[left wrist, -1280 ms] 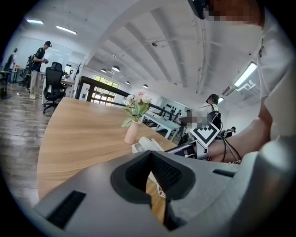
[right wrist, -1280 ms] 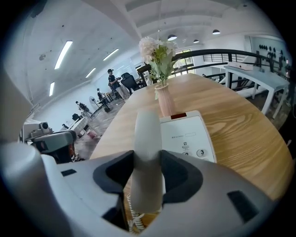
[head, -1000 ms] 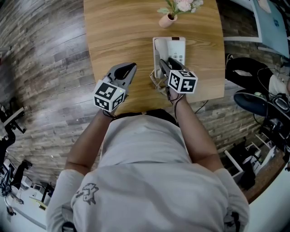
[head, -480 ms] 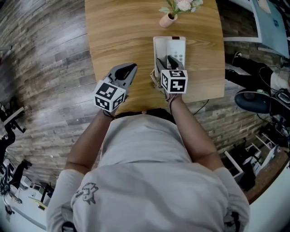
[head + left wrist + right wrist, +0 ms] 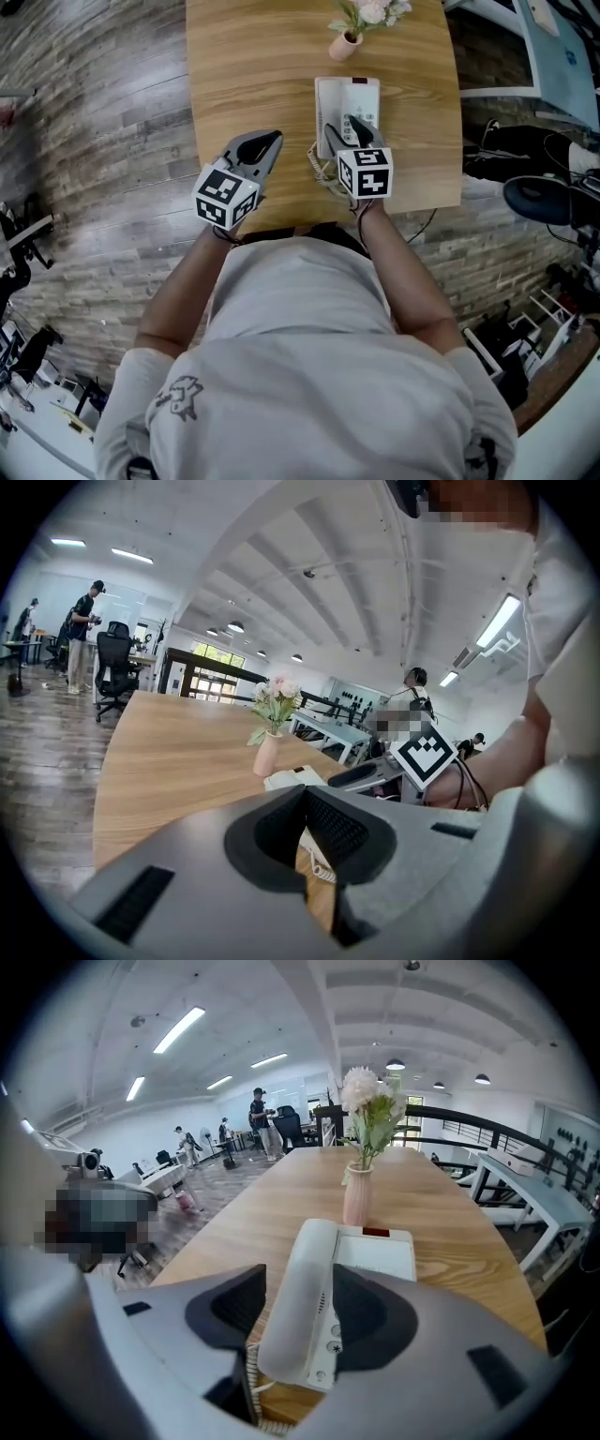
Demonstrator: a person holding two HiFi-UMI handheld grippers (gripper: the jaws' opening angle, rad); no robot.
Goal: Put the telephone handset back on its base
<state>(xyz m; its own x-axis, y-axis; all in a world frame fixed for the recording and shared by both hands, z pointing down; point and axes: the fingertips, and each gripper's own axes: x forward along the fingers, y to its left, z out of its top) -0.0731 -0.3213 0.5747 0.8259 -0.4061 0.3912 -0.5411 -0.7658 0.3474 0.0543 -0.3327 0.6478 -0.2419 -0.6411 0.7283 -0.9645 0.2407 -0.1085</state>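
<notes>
Wooden table (image 5: 253, 75), telephone (image 5: 361, 94), plank floor (image 5: 94, 141)

Open-plan office: desks (image 5: 525, 1194), swivel chairs (image 5: 114, 663)

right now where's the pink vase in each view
Head view: pink vase top centre.
Left gripper view: vase just left of centre.
Right gripper view: vase near centre.
Shared landmark: the white telephone just in front of it.

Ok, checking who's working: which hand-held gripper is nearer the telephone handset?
Right. The right hand-held gripper straddles the telephone handset, jaws having just opened around it; the left hand-held gripper hovers over the table to its left.
</notes>
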